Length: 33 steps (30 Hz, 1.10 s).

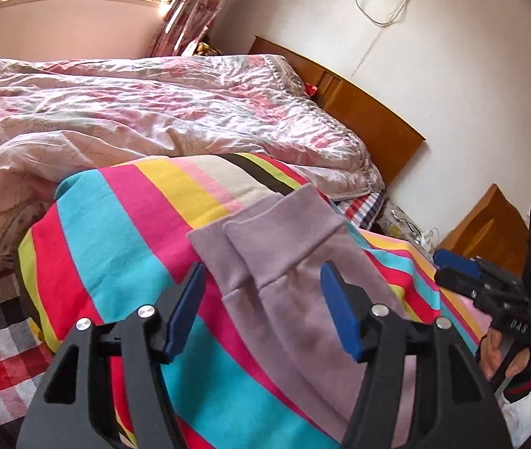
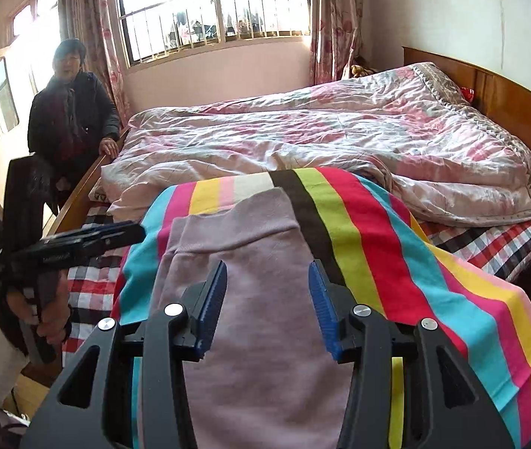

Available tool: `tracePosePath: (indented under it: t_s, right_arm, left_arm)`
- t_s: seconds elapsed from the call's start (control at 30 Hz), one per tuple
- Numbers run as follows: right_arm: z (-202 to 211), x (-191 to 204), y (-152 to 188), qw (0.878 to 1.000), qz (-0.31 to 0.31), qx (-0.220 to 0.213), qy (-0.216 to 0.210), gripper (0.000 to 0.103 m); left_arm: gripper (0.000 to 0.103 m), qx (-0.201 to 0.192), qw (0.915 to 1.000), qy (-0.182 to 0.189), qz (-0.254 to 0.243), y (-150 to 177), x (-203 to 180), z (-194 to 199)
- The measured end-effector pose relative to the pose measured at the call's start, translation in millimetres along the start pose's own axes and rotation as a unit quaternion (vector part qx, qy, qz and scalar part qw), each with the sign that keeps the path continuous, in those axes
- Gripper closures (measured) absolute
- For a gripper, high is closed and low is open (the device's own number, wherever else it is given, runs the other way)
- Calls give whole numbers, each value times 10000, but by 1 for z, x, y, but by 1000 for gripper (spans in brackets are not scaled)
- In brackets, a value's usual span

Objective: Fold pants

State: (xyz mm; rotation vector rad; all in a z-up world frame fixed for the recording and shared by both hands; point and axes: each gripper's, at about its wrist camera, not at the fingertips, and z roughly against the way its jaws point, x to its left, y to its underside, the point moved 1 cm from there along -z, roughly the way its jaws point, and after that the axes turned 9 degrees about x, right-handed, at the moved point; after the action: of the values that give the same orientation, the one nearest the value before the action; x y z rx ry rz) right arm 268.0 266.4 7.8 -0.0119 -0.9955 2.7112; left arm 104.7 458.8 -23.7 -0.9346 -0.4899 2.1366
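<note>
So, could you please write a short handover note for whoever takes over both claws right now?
Left claw: open, holding nothing, above the pants.
Right claw: open, empty, also above them.
The lilac pants lie lengthwise on the striped blanket on the bed, legs stacked, cuffs at the far end.
Done: apparently the leg-on-leg fold.
Left: fold them across their length; no grasp taken yet.

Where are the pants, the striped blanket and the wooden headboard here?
pants (image 2: 250, 262): right wrist view, main cloth below the cuffs.
striped blanket (image 1: 115, 232): left wrist view, blue stripe.
wooden headboard (image 1: 374, 119): left wrist view, middle panel.
</note>
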Motion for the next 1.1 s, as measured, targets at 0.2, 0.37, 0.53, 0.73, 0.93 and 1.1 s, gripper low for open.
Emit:
tracePosePath:
  t_s: [0.2, 0.37, 0.53, 0.73, 0.93, 1.1]
  right_arm:
    - [42, 63, 137, 9981, -143, 505, 337, 65]
    - [45, 95, 205, 9938, -352, 842, 642, 74]
    - [37, 97, 216, 9912, -429, 821, 949, 86]
    - [48, 97, 212, 9925, -388, 623, 976, 98]
    - [51, 90, 209, 9923, -537, 561, 964, 98]
    - [50, 91, 209, 9922, -578, 567, 948, 98]
  left_arm:
    - [46, 807, 9955, 478, -94, 10, -13, -44]
    - [48, 988, 9935, 567, -3, 22, -3, -60]
    - [48, 875, 9941, 622, 151, 28, 6, -45]
    - [47, 895, 9940, 596, 202, 37, 19, -31]
    - [48, 816, 9944, 637, 198, 25, 19, -33]
    - [51, 641, 9966, 504, 67, 8, 11, -38]
